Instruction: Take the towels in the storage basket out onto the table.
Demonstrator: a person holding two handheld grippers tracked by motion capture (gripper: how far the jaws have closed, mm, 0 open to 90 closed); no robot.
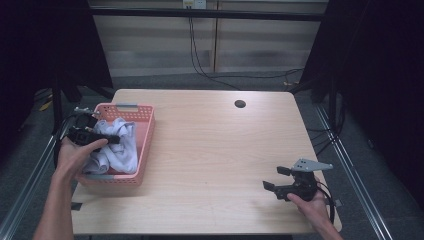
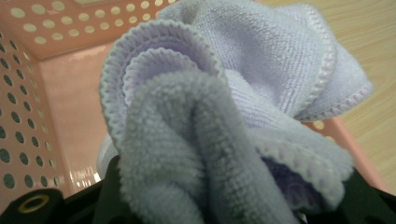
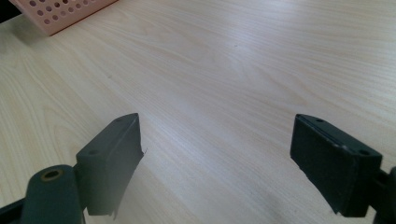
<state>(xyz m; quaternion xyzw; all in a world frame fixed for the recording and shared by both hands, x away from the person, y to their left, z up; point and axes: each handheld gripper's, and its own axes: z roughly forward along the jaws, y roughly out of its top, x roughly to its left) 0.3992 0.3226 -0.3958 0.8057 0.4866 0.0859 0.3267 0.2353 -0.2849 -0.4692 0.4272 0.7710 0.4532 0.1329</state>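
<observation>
At the near right corner of the worktop [image 1: 210, 150], the right gripper [image 1: 276, 179] rests low in the person's right hand [image 1: 312, 204], its jaws spread wide with only bare wood between them; in the right gripper view, the two black pads stand well apart over the pale grain, and a corner of the pink basket [image 3: 60, 14] appears at the far upper left. At the near left edge, the left hand [image 1: 75, 155] holds the left gripper [image 1: 112, 140] over that basket [image 1: 145, 150], which sits at the worktop's left edge. This gripper is closed about halfway on a pale lavender cloth [image 1: 120, 147]; in the left gripper view, the folded terry fabric [image 2: 219, 126] bunches up between the jaws, its stitched hems fanning out above the basket's perforated wall [image 2: 18, 93]. The rest of the cloth lies heaped inside the basket. Farther back, the worktop carries a round cable hole [image 1: 240, 104], and black cables [image 1: 200, 55] run down the panelled wall behind.
</observation>
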